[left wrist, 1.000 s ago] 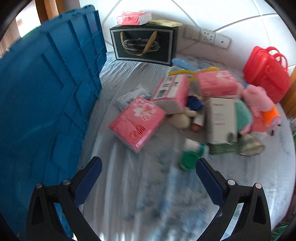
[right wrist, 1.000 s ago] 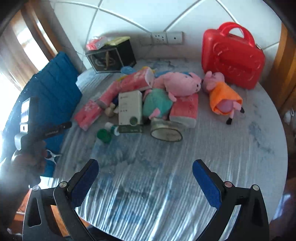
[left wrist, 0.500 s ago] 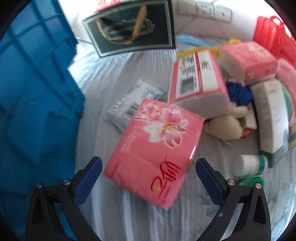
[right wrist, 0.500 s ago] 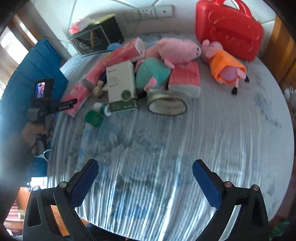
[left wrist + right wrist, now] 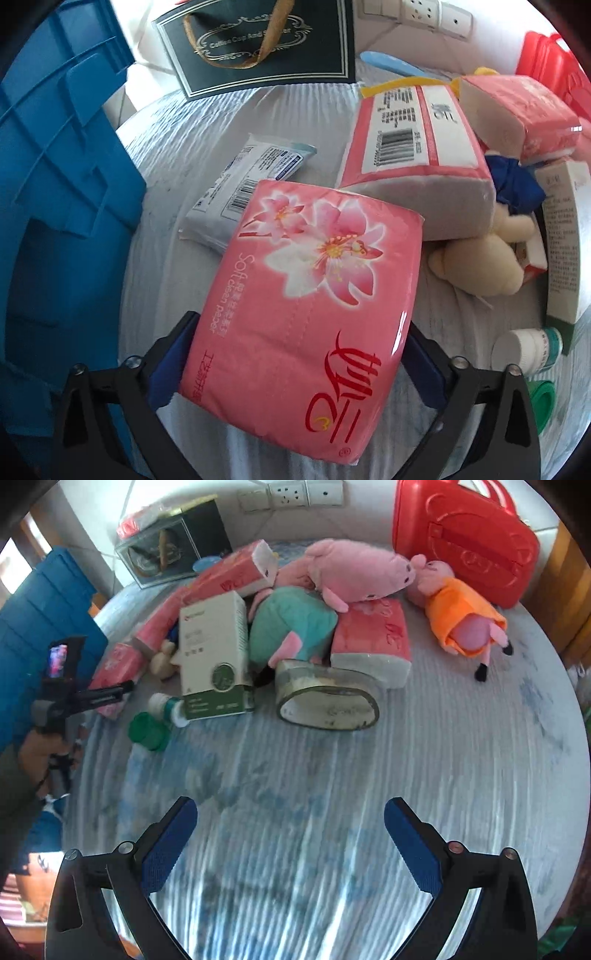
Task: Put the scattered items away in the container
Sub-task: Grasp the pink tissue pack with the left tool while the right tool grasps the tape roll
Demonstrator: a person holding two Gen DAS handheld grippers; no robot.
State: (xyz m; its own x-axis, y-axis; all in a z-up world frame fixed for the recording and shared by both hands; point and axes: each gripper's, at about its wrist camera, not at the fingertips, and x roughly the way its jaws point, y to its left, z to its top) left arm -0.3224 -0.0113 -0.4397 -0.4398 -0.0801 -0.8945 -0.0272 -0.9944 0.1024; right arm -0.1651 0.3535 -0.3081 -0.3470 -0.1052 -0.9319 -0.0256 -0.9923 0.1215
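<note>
In the left wrist view, the left gripper [image 5: 295, 363] has just been closing, and the pink tissue pack [image 5: 303, 295] lies between its jaws. The blue pads [image 5: 168, 363] stand at the two long sides of the pack, but I cannot tell if they already press on it. The pack fills the centre of the frame; its long axis runs from bottom centre toward top centre, leaning a little to the right. The blue container [image 5: 62, 184] is at the left edge. In the right wrist view, the right gripper [image 5: 291, 845] is wide open and empty above the bare cloth [image 5: 369, 768].
</note>
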